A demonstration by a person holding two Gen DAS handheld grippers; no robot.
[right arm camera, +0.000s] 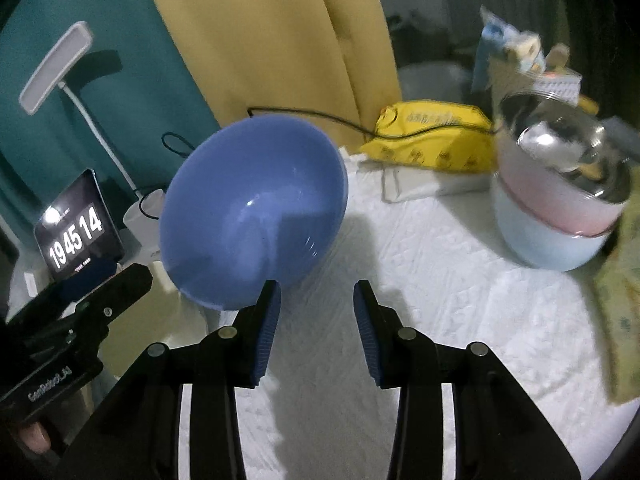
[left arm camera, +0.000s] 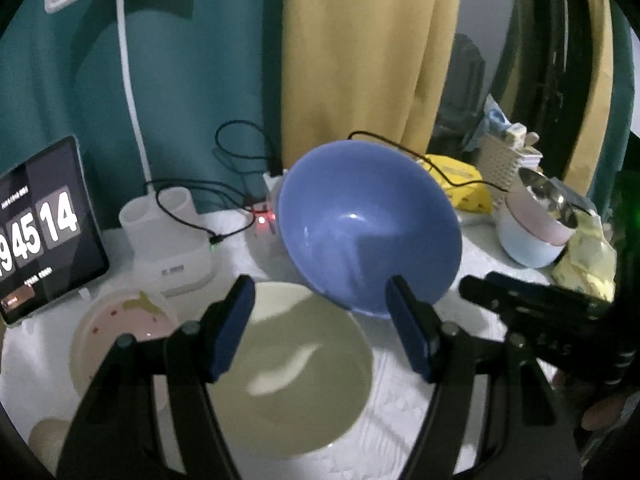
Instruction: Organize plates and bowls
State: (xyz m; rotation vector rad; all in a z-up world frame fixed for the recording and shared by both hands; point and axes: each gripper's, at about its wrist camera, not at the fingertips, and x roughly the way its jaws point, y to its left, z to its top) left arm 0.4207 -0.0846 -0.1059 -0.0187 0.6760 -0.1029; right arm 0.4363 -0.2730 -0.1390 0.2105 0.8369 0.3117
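Pink plate (left arm camera: 120, 320) sits lower left, green plate (left arm camera: 288, 368) at centre under your left gripper (left arm camera: 320, 316), jaws wide, its right pad touching the tilted blue bowl (left arm camera: 368, 224). Your right gripper (right arm camera: 316, 320), half open, grips nothing. Seat that rim fully between pads before closing, then carry it to the stacked bowls (right arm camera: 560, 216).

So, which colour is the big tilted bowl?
The bowl is plain blue, with no pattern. It shows best in the right wrist view.
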